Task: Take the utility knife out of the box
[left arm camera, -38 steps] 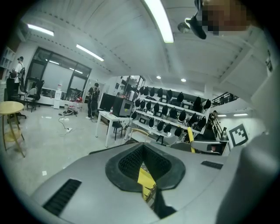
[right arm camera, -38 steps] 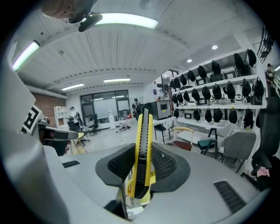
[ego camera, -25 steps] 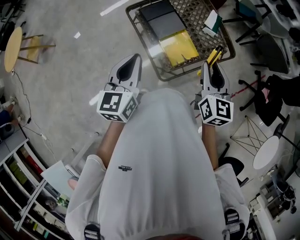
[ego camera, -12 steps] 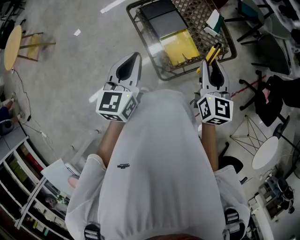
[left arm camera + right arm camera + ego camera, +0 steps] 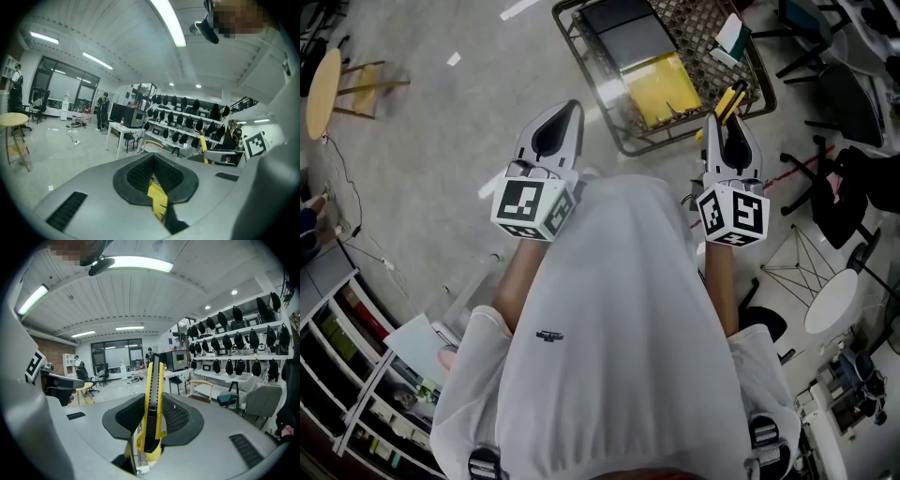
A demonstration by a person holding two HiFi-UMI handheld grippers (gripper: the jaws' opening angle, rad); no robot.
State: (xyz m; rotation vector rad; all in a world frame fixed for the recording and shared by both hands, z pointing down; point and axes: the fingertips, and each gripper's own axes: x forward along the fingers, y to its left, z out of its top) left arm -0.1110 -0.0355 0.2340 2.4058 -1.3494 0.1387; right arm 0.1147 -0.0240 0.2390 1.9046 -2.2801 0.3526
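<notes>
My right gripper (image 5: 724, 122) is shut on a yellow utility knife (image 5: 731, 97), held in the air over the near right edge of a wire basket (image 5: 586, 80) on the floor. In the right gripper view the knife (image 5: 154, 376) stands upright between the black pads (image 5: 129, 416) of that gripper (image 5: 153, 398), its black slider facing the camera. My left gripper (image 5: 573, 110) hovers left of the basket, jaws shut on nothing. In the left gripper view its (image 5: 152, 157) pads meet at the tip. The basket holds a yellow flat pack (image 5: 654, 89) and black flat packs (image 5: 623, 37).
The person's white shirt (image 5: 619, 337) fills the lower middle of the head view. Black chairs (image 5: 853, 94) and a round white table (image 5: 830, 305) stand to the right. A round wooden stool (image 5: 323, 94) is at the far left, with shelves (image 5: 347, 375) at the lower left.
Almost nothing: the basket and both grippers sit slightly higher in the head view. The right gripper's hold on the knife is the same.
</notes>
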